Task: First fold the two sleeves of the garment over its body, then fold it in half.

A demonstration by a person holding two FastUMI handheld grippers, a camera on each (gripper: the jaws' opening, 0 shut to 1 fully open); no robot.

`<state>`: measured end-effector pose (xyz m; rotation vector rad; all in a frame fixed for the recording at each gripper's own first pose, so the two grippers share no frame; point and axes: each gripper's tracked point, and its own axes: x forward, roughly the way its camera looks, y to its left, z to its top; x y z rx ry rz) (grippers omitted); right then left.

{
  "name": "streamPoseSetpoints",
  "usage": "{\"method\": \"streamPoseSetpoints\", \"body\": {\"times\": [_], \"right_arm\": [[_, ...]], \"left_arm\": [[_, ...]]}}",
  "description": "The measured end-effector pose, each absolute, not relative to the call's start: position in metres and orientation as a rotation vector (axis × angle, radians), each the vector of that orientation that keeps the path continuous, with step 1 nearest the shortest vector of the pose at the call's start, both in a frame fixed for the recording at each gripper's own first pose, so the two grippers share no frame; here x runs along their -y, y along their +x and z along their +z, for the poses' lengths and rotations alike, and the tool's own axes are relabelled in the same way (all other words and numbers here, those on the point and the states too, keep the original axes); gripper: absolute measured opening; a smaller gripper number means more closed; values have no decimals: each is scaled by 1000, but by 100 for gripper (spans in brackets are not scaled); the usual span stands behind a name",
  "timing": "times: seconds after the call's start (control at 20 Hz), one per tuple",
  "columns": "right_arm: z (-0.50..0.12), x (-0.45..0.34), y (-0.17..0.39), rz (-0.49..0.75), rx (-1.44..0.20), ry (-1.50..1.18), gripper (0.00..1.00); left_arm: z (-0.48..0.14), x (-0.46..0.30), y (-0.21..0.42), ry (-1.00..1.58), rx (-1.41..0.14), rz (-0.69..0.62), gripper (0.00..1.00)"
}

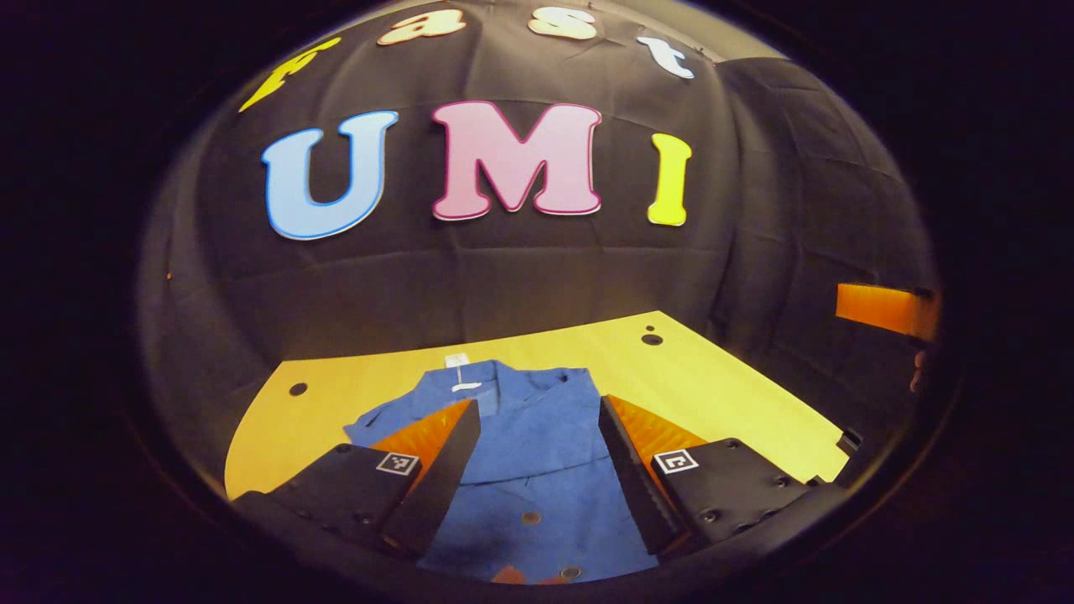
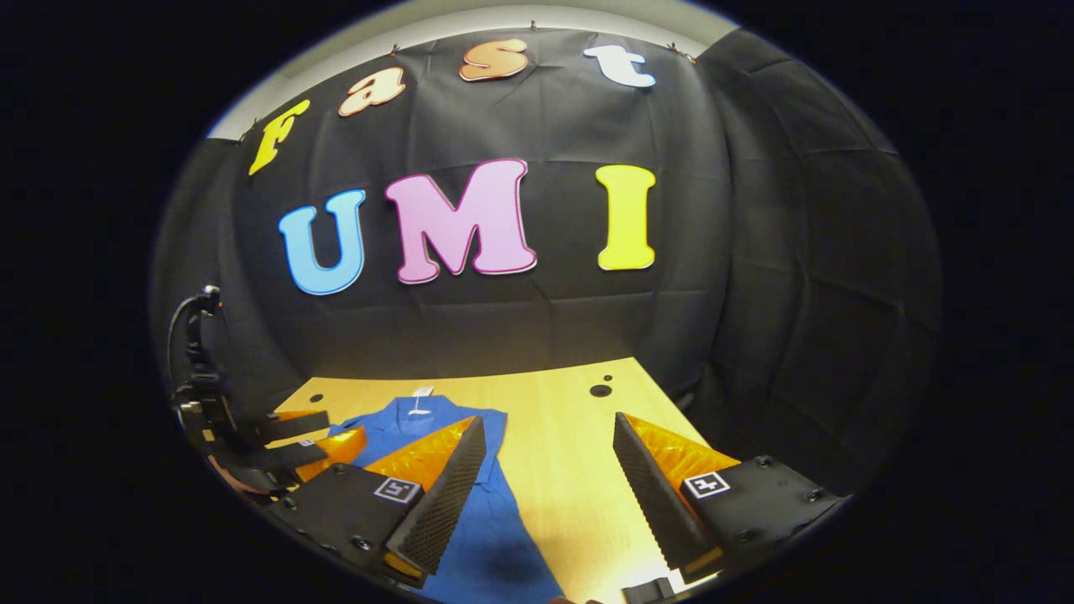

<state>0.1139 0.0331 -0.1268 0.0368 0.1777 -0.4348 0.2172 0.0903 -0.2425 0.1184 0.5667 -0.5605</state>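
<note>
blue shirt [image 1: 537, 470] flat on table [image 1: 722, 377], collar at 12 | left gripper [image 1: 537, 470] released, above shirt body | right gripper [image 2: 545, 495] released, shirt edge at its 9 | risk: pinching two layers would drag the body along with the sleeve

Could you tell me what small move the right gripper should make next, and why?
Probably shift the right gripper toward the blue jacket's near edge and lower it. Its jaws stand open over bare wooden table, with the jacket lying flat under its one finger only, so it holds no cloth yet. The left gripper also hangs open, above the jacket's body. Whether the sleeves are folded I cannot tell.
</note>
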Motion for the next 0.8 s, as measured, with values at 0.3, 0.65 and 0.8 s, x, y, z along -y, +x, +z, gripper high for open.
{"method": "streamPoseSetpoints", "body": {"times": [0.3,0.65,0.8], "right_arm": [[-196,-74,120,-318,-324,-21,98],[-256,-87,120,-262,-473,-14,98],[-282,-88,101,-264,-551,28,98]], "left_arm": [[-288,-188,153,96,-731,-369,84],[-327,-253,111,63,-883,-211,84],[-344,-276,95,75,-952,-168,85]]}}
